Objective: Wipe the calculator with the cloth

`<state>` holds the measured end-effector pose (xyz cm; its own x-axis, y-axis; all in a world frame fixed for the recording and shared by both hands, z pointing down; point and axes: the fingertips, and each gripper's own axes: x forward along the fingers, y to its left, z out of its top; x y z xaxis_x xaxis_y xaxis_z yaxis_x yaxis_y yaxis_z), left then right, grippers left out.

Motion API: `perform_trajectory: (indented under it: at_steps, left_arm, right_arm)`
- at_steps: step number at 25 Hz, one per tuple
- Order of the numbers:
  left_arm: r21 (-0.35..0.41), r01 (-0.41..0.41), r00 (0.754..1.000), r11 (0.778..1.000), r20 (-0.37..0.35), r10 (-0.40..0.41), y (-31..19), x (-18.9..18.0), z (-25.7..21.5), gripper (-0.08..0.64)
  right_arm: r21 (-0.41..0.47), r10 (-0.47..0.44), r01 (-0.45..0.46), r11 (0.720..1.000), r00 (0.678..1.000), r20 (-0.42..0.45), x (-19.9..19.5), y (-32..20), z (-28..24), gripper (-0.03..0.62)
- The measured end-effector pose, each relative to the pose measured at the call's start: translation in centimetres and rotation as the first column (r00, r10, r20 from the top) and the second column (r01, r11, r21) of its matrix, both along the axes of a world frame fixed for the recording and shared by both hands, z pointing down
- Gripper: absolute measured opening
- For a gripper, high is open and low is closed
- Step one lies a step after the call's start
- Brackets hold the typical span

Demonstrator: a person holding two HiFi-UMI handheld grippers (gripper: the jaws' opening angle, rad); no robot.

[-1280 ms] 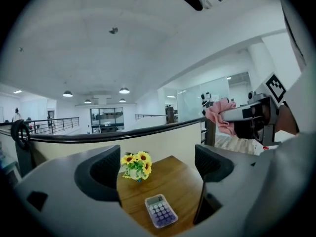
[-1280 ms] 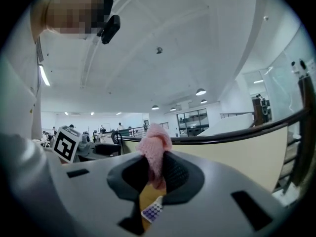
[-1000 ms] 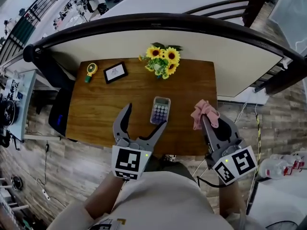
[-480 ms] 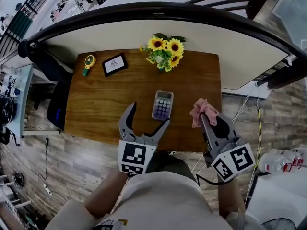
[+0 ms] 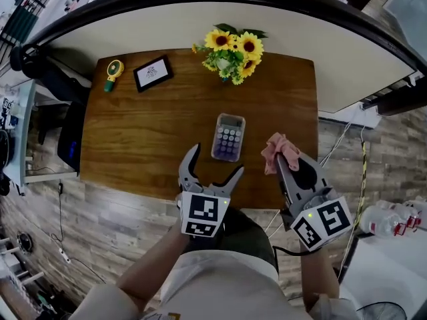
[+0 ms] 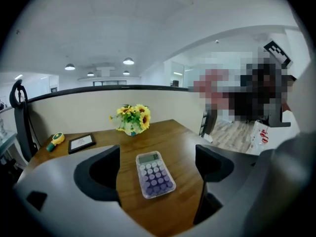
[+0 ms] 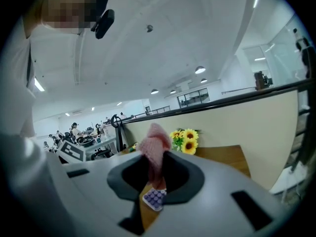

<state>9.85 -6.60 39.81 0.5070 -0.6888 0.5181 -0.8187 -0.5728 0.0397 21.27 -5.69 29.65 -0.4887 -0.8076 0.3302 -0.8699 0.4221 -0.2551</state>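
A small calculator (image 5: pixel 228 137) with purple keys lies flat on the wooden desk (image 5: pixel 147 125), near its front middle; it also shows in the left gripper view as the calculator (image 6: pixel 154 174). My left gripper (image 5: pixel 213 165) is open just in front of the calculator, jaws spread wide with nothing between them, and the left gripper (image 6: pixel 157 164) frames it. My right gripper (image 5: pixel 281 157) is to the right of the calculator, shut on a pink cloth (image 5: pixel 279 150). The cloth (image 7: pixel 154 152) sticks up from the closed jaws, with the calculator (image 7: pixel 155 198) seen below it.
A vase of sunflowers (image 5: pixel 232 52) stands at the desk's back middle. A small framed card (image 5: pixel 151 73) and a yellow-green gadget (image 5: pixel 112 73) sit at the back left. A curved partition (image 5: pixel 200 15) runs behind the desk; wood-plank floor lies around it.
Both grippers have shifted: the left one has moved right, now directly before the calculator. The right gripper keeps hold of the pink cloth near the desk's front right.
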Motion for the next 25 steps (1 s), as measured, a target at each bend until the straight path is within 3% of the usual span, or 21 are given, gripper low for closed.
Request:
perform_trajectory:
  at_steps: [12, 16, 25]
  left_arm:
    - [-0.126, 0.034, 0.999, 0.991, 0.029, -0.03, -1.1, 1.3, 12.3, 0.457]
    - [-0.188, 0.082, 0.997, 0.979, 0.026, -0.079, -1.5, 1.1, 15.8, 0.465]
    - [-0.207, 0.064, 0.994, 0.976, 0.099, -0.045, -1.7, 1.7, 17.9, 0.468]
  right_arm:
    - [-0.053, 0.0, -0.001, 0.999, 1.0, -0.011, -0.7, -1.8, 8.7, 0.052]
    - [-0.068, 0.002, -0.003, 0.998, 1.0, -0.01, -1.0, -2.2, 10.9, 0.054]
    - [-0.12, 0.005, -0.007, 0.993, 1.0, -0.017, -1.0, -3.3, 14.7, 0.052]
